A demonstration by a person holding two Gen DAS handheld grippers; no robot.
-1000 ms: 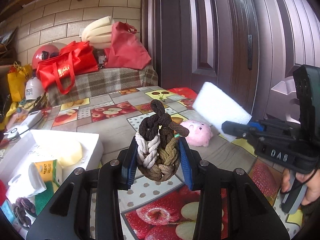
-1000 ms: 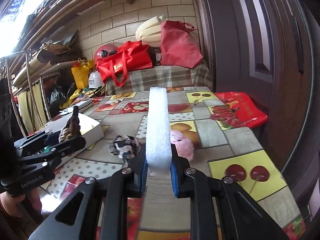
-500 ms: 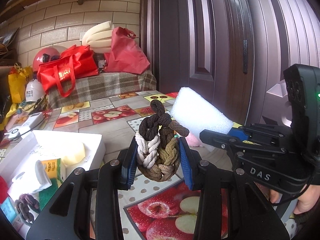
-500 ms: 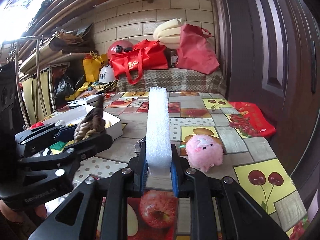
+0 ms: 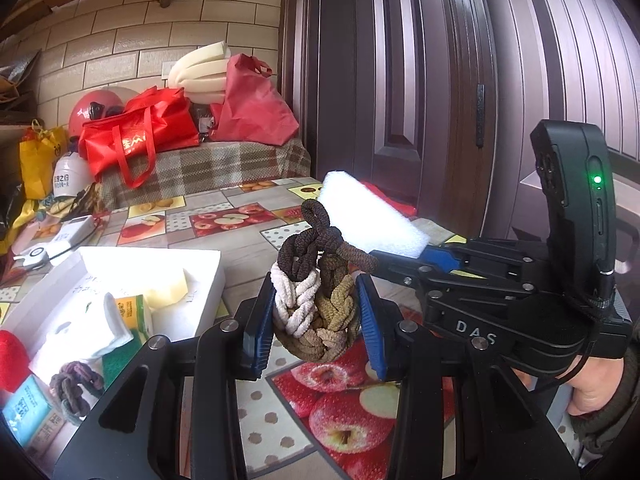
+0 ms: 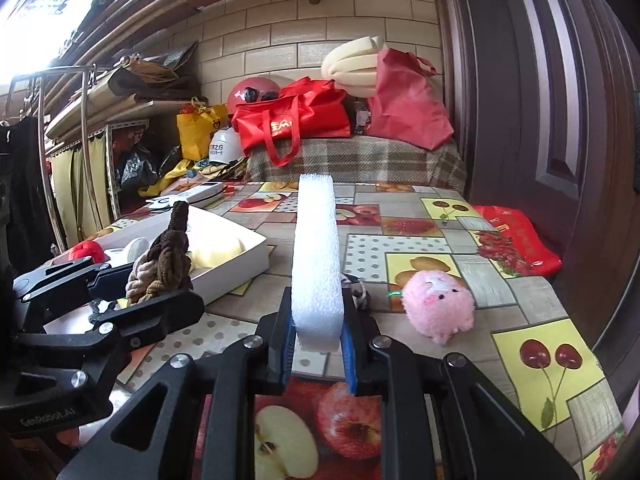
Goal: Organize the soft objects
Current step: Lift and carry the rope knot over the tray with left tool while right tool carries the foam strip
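Presently the left gripper (image 5: 316, 316) has its blue-padded fingers (image 5: 258, 330) clamped on a bundle of braided hair ties (image 5: 316, 300), white, tan and dark brown, held above the counter (image 5: 248, 256); a dark loop of the bundle rises past the fingertips; to the left of these fingers lies a white box (image 5: 200, 276), holding a pale yellow sponge (image 5: 166, 290), a white foam piece (image 5: 80, 330), a green-edged packet (image 5: 132, 316), a red object (image 5: 12, 360) at its near end and another knot of hair ties (image 5: 74, 388); the right gripper (image 6: 318, 344) has its fingers (image 6: 286, 344) closed on the near end of a white foam block (image 6: 316, 252), which stretches forward beyond the fingertips, clear of the counter; just right of these fingers a pink plush toy (image 6: 438, 304) sits on the fruit-patterned cloth; a patterned fabric item (image 6: 360, 292) peeks out behind the right finger, mostly hidden; farther right a red bag (image 6: 516, 240) lies at the counter's edge; beyond both fingers red tote bags (image 6: 296, 120) rest on a plaid-covered surface (image 6: 360, 164).
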